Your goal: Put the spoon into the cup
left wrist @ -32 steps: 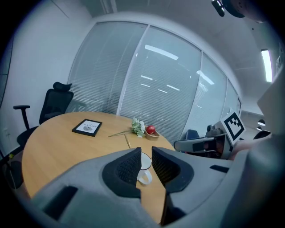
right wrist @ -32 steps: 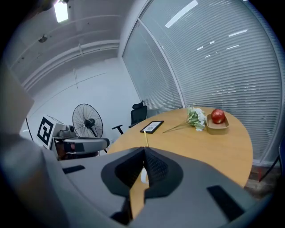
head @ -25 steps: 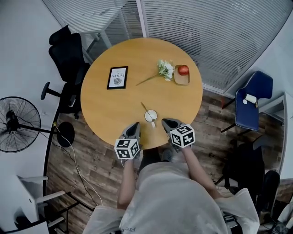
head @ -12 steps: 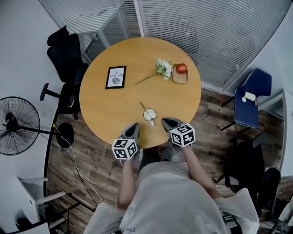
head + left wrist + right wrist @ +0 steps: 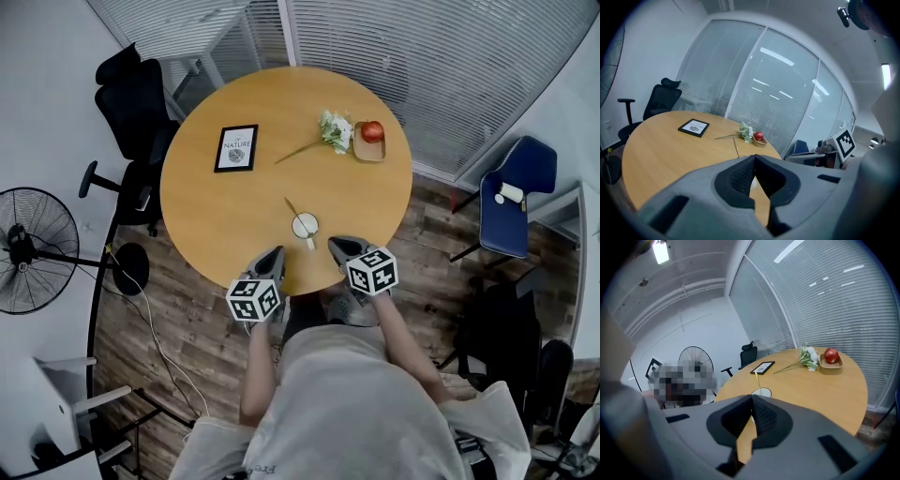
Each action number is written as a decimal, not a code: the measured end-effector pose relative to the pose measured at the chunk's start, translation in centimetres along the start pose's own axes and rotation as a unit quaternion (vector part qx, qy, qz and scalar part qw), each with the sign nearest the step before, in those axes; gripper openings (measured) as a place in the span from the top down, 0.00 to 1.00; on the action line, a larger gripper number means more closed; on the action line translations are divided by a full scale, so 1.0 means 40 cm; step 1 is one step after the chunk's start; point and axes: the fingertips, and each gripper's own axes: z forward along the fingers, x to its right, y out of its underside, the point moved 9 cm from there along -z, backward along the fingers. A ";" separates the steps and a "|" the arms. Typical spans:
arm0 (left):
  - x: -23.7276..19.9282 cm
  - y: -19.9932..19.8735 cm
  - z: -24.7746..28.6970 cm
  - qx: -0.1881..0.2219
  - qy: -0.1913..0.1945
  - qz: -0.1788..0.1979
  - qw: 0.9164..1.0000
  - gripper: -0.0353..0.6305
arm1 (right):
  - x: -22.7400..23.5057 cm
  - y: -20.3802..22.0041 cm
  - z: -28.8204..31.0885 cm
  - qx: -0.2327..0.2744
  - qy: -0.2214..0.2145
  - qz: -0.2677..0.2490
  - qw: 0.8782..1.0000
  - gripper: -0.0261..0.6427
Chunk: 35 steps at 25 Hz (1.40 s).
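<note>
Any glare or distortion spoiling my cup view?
Head view: evenly lit, sharp, cup clear. Left gripper view: strong fisheye, dark corners, lamp reflections on blinds, left claw hides most of cup. Right gripper view: fisheye too, cup rim above right claw.

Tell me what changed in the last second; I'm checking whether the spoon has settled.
Nothing visibly moved; only the head view drifted a little. The spoon stays in the cup, and the left claw and right claw stay shut, empty, by the near edge of the table.

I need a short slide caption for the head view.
Spoon in the cup on a round table; left gripper and right gripper shut at its near edge.
</note>
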 end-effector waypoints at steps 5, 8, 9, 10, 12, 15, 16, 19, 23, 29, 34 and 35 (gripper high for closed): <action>0.006 0.001 0.003 -0.002 0.006 -0.001 1.000 0.94 | 0.006 0.003 0.003 -0.002 -0.002 0.004 1.000 0.97; 0.004 -0.004 0.005 -0.001 0.006 -0.002 1.000 0.94 | 0.005 -0.003 0.004 0.000 -0.002 0.001 1.000 0.97; 0.003 -0.004 0.006 -0.001 0.005 -0.002 1.000 0.93 | 0.006 -0.004 0.003 0.001 -0.002 0.001 1.000 0.97; 0.003 -0.003 0.007 -0.002 0.004 -0.003 1.000 0.94 | 0.007 -0.004 0.003 0.001 -0.002 0.002 1.000 0.97; 0.004 0.000 0.009 -0.004 0.003 -0.002 1.000 0.94 | 0.009 -0.003 0.003 0.001 -0.001 0.003 1.000 0.97; 0.010 0.001 0.012 -0.007 0.004 0.001 1.000 0.94 | 0.010 -0.002 0.001 0.000 -0.004 0.002 1.000 0.97; 0.012 0.002 0.012 -0.008 0.005 0.003 1.000 0.94 | 0.010 -0.002 0.001 -0.002 -0.006 0.001 1.000 0.97; 0.013 0.003 0.015 -0.011 0.006 0.008 1.000 0.94 | 0.007 0.001 0.003 -0.006 -0.009 -0.007 1.000 0.97; 0.024 0.008 0.026 -0.018 0.009 0.026 0.999 0.94 | 0.012 0.002 -0.003 -0.012 -0.007 -0.020 1.000 0.97; 0.031 0.012 0.032 -0.026 0.005 0.046 0.999 0.94 | 0.009 0.006 -0.001 -0.020 -0.010 -0.031 0.999 0.97; 0.042 0.013 0.045 -0.031 0.031 0.042 0.998 0.94 | 0.022 0.007 -0.004 -0.020 -0.005 -0.023 1.000 0.97; 0.043 0.013 0.045 -0.031 0.033 0.043 0.998 0.94 | 0.023 0.007 -0.004 -0.019 -0.004 -0.022 1.000 0.97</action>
